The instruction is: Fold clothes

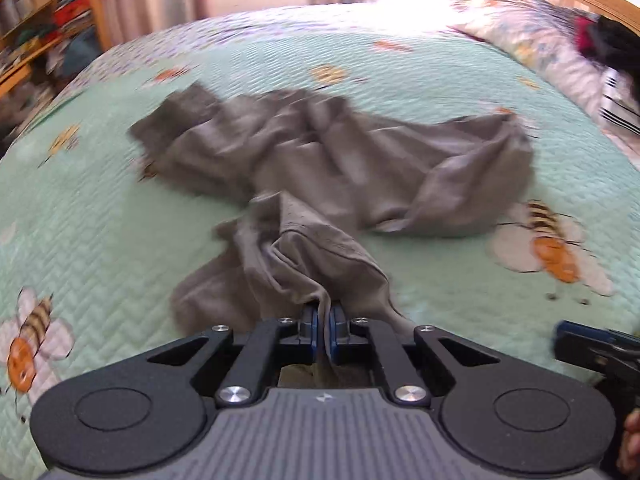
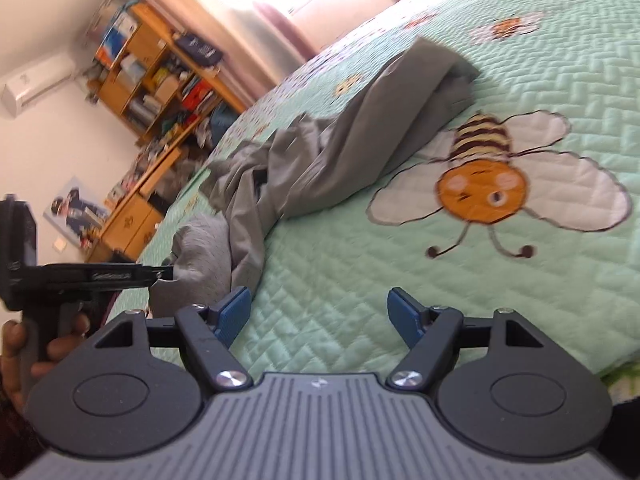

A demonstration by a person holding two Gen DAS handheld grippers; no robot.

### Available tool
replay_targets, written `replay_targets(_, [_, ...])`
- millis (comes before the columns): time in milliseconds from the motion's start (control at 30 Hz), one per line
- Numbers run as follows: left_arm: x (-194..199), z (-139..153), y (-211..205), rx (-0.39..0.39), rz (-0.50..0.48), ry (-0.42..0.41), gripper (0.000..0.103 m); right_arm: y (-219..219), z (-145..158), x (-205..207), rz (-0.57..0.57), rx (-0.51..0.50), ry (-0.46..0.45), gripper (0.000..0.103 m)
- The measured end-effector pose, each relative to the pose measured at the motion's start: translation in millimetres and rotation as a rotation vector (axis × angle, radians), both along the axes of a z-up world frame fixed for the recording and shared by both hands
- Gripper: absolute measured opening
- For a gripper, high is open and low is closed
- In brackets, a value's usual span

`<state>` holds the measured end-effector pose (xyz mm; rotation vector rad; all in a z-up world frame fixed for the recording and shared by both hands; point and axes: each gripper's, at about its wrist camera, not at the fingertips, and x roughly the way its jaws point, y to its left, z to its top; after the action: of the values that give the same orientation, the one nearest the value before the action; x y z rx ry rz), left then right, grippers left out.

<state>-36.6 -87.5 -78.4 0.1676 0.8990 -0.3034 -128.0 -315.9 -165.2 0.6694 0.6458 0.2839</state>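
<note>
Gripping a bunched fold of the grey garment (image 1: 320,160) crumpled on the bed (image 1: 120,220), the left tongs (image 1: 323,322) are clamped shut; the right tongs (image 2: 318,312) gape empty. That thin pinch may slip, or drag the heap into worse tangles.

A mint bee-print quilted bed (image 1: 420,80); a crumpled grey garment (image 1: 328,160) lies on it.

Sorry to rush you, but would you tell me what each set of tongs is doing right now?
Left tongs: closed on an edge of the grey garment.
Right tongs: open, holding nothing, above the bedspread.
</note>
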Motion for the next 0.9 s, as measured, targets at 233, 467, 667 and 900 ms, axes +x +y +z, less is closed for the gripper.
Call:
replay_targets(233, [-11, -7, -23, -0.004, -0.095, 0.034, 0.028, -11, -3, 0, -0.049, 0.008, 0.017, 0.078])
replay_targets(467, [-18, -12, 0, 0.052, -0.024, 0.006, 0.068, 0, -6, 8, -0.012, 0.004, 0.024, 0.078])
replay_targets(667, [-16, -10, 33, 0.112, 0.084, -0.021, 0.069, 14, -2, 18, 0.022, -0.037, 0.031, 0.080])
replay_targets(900, [-14, -13, 70, 0.125, 0.172, -0.006, 0.069, 84, 19, 59, 0.276, -0.139, -0.024, 0.083])
